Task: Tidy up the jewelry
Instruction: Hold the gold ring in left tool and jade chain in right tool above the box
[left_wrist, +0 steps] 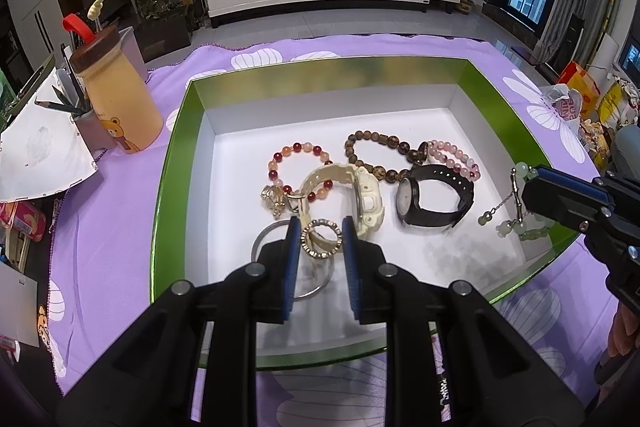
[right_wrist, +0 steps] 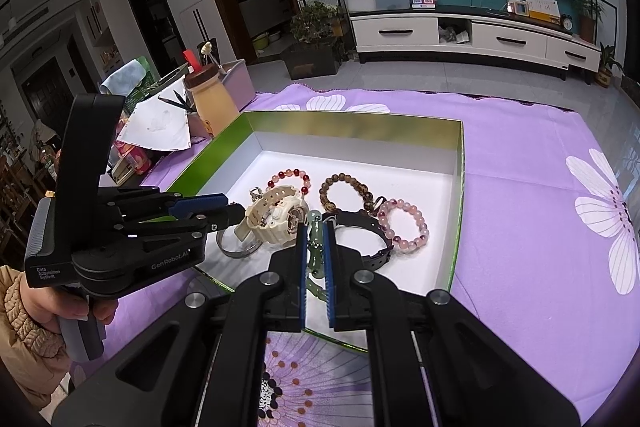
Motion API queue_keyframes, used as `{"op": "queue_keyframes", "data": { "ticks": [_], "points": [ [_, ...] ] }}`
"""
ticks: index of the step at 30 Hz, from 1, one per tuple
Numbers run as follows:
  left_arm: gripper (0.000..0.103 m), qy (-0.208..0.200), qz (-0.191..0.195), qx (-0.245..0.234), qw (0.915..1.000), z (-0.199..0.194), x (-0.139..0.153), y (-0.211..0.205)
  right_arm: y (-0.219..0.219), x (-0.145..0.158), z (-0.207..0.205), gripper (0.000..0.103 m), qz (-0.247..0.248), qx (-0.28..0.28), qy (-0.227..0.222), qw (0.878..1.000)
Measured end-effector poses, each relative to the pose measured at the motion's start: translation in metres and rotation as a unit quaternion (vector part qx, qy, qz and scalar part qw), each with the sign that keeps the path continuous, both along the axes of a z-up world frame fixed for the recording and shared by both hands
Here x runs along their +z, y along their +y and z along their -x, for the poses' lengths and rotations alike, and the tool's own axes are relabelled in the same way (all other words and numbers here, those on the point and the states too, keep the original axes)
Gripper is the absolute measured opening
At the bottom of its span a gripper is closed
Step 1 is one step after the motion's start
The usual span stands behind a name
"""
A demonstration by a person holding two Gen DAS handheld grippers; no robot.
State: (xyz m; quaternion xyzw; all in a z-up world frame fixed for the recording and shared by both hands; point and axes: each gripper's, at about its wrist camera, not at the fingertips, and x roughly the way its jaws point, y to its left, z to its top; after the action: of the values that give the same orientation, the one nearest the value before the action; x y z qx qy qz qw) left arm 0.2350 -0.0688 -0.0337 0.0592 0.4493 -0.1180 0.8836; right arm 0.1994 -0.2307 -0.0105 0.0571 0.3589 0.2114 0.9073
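Observation:
A green-rimmed box (left_wrist: 172, 167) (right_wrist: 458, 187) with a white floor holds the jewelry. My left gripper (left_wrist: 321, 227) (right_wrist: 234, 209) is shut on a gold sparkly ring (left_wrist: 321, 245), just above the floor near the front wall. A silver bangle (left_wrist: 260, 239) (right_wrist: 236, 251) lies under it. My right gripper (left_wrist: 526, 187) (right_wrist: 314, 233) hangs over the box's right side. It is shut on a green jade bracelet (left_wrist: 508, 227) (right_wrist: 315, 239) whose chain dangles. Inside lie a cream watch (left_wrist: 368, 199) (right_wrist: 276, 215), a black watch (left_wrist: 436, 199) (right_wrist: 360, 227) and three bead bracelets.
The box rests on a purple floral cloth (left_wrist: 100, 207) (right_wrist: 520, 187). A yellow bear bottle (left_wrist: 120, 95) (right_wrist: 212, 99), a pencil cup (left_wrist: 90, 127) and papers (left_wrist: 40, 147) crowd the left. Bags (left_wrist: 580, 95) sit to the right. A hand (right_wrist: 76, 307) holds the left gripper.

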Motion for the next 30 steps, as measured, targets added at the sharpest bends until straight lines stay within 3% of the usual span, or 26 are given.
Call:
{"op": "queue_keyframes", "data": {
  "ticks": [30],
  "points": [
    [0.021,0.02,-0.012,-0.003,0.9997,-0.0022,-0.0049,-0.0032,-0.0009,-0.0015,-0.0031,0.007,-0.004,0.003,0.018,1.0]
  ]
}}
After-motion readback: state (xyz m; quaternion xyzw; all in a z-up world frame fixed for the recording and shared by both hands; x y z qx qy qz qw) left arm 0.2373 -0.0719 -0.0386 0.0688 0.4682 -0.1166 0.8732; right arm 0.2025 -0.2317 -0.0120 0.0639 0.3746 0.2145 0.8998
